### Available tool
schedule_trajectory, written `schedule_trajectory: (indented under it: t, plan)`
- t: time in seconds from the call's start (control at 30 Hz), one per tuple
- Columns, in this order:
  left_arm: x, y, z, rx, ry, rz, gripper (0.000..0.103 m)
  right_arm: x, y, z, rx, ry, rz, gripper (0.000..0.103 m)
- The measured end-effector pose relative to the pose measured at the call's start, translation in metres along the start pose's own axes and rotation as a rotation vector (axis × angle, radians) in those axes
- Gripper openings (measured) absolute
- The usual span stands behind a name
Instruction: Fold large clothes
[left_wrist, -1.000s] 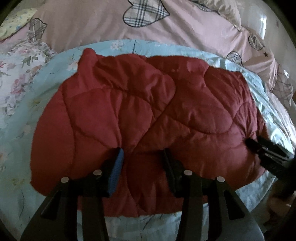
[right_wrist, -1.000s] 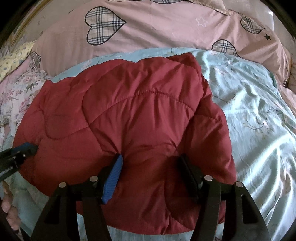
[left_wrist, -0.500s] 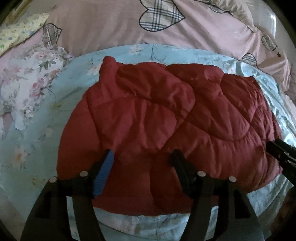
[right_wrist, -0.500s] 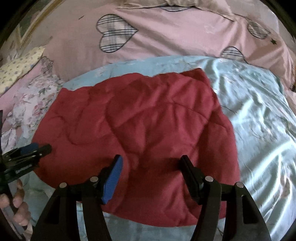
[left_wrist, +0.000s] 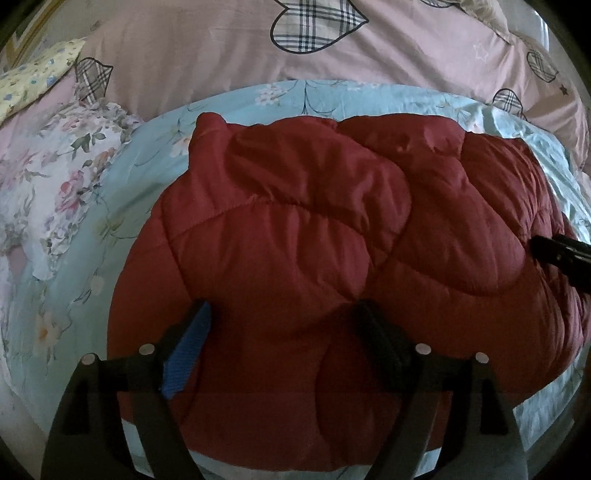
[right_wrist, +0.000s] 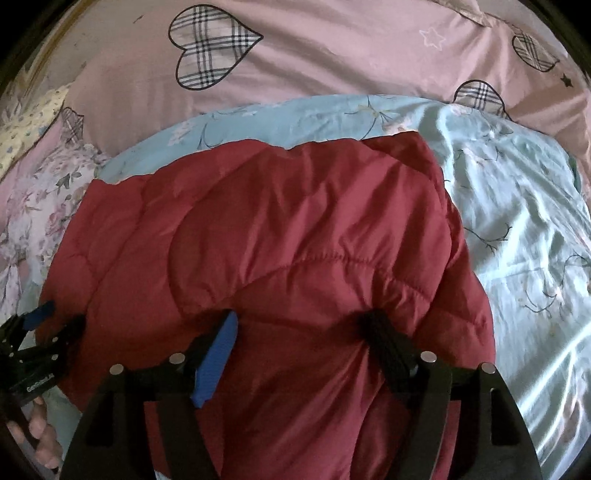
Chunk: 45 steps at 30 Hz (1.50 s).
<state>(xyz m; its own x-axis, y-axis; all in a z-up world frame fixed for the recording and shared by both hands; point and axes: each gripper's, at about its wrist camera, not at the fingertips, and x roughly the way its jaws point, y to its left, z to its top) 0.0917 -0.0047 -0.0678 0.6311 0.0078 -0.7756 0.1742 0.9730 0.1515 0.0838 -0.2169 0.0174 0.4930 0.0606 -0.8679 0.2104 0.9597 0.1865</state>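
A dark red quilted padded garment (left_wrist: 314, 258) lies folded in a broad bundle on a light blue floral sheet (left_wrist: 110, 221); it also shows in the right wrist view (right_wrist: 277, 251). My left gripper (left_wrist: 282, 314) is open, its fingers resting on the garment's near left part. My right gripper (right_wrist: 301, 321) is open, its fingers on the near right part. Each gripper shows at the edge of the other's view: the right one (left_wrist: 561, 254), the left one (right_wrist: 44, 325).
A pink duvet with plaid hearts (left_wrist: 314, 33) lies along the far side. A white floral cloth (left_wrist: 55, 192) and a yellow pillow (left_wrist: 33, 81) lie at the left. The blue sheet (right_wrist: 517, 229) extends to the right of the garment.
Both grippers drew back and rose from the garment half a second ago, then came down onto its near edge again. The garment lies flatter than a second ago.
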Motion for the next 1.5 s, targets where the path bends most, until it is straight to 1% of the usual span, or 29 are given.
schedule_trajectory:
  t: [0.53, 0.9, 0.93, 1.03, 1.07, 1.13, 1.2, 1.37, 1.5]
  plan:
    - [0.021, 0.003, 0.005, -0.012, -0.006, -0.046, 0.092, 0.01, -0.005, 0.002, 0.011, -0.015, -0.002, 0.074]
    - [0.028, 0.001, 0.011, -0.006, -0.004, -0.05, 0.098, 0.012, -0.009, 0.011, 0.033, -0.012, -0.008, 0.074]
    - [0.029, 0.001, 0.011, -0.005, -0.003, -0.051, 0.098, 0.009, -0.008, 0.012, 0.036, -0.016, -0.013, 0.074]
    - [0.031, 0.001, 0.012, -0.004, -0.001, -0.053, 0.099, -0.003, -0.002, 0.018, 0.025, -0.067, -0.032, 0.074]
    - [0.031, 0.0, 0.012, -0.003, -0.002, -0.053, 0.099, -0.002, -0.002, 0.019, 0.027, -0.067, -0.029, 0.074]
    - [0.031, 0.0, 0.013, -0.002, -0.004, -0.053, 0.1, 0.009, -0.006, 0.021, 0.037, -0.034, -0.018, 0.074]
    - [0.031, 0.0, 0.013, -0.002, -0.003, -0.052, 0.1, 0.019, -0.01, 0.022, 0.038, -0.022, -0.022, 0.074]
    - [0.03, 0.001, 0.013, 0.0, -0.005, -0.055, 0.1, 0.027, -0.014, 0.022, 0.052, -0.022, -0.022, 0.074]
    - [0.021, 0.002, 0.011, 0.003, -0.006, -0.052, 0.099, 0.028, -0.016, 0.021, 0.054, -0.029, -0.02, 0.074]
